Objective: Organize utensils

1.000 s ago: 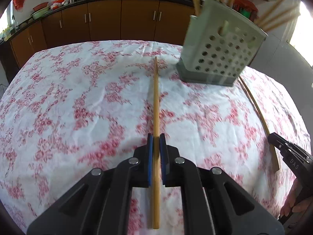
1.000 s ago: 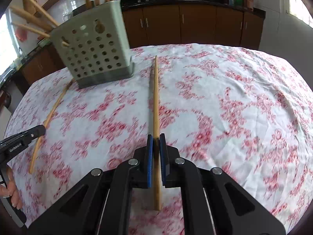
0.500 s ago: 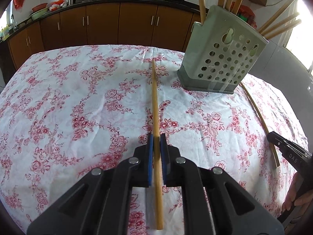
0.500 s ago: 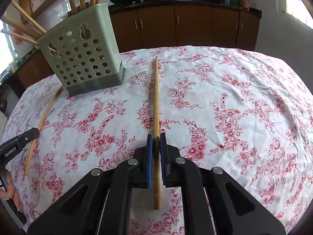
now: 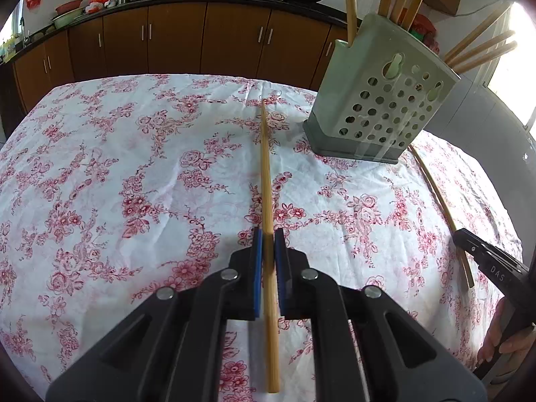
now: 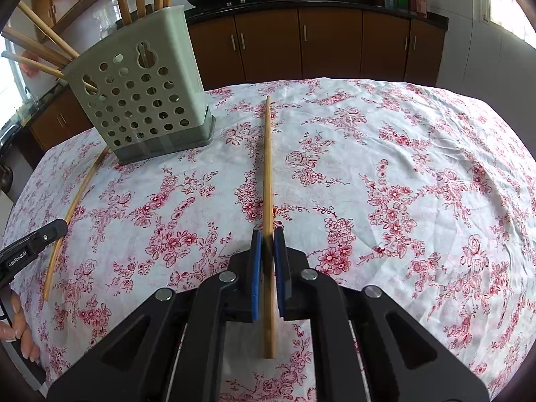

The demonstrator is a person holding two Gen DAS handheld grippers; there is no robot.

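My left gripper [image 5: 267, 234] is shut on a bamboo chopstick [image 5: 265, 174] that points forward over the floral tablecloth. My right gripper [image 6: 268, 236] is shut on another bamboo chopstick [image 6: 267, 167], also pointing forward. A pale green perforated utensil holder [image 5: 378, 104] with several chopsticks in it stands ahead right in the left wrist view and ahead left in the right wrist view [image 6: 140, 100]. A loose chopstick [image 5: 439, 201] lies on the cloth beside the holder; it also shows in the right wrist view [image 6: 73, 207].
The table [image 5: 100, 174] is covered with a white cloth with red flowers. Brown kitchen cabinets [image 5: 174, 43] and a dark counter with pans stand behind it. The other gripper's tip shows at the right edge [image 5: 482, 258] and at the left edge [image 6: 33, 244].
Both grippers have lifted and pulled back slightly with their chopsticks; the holder now appears a little farther and higher in both views.
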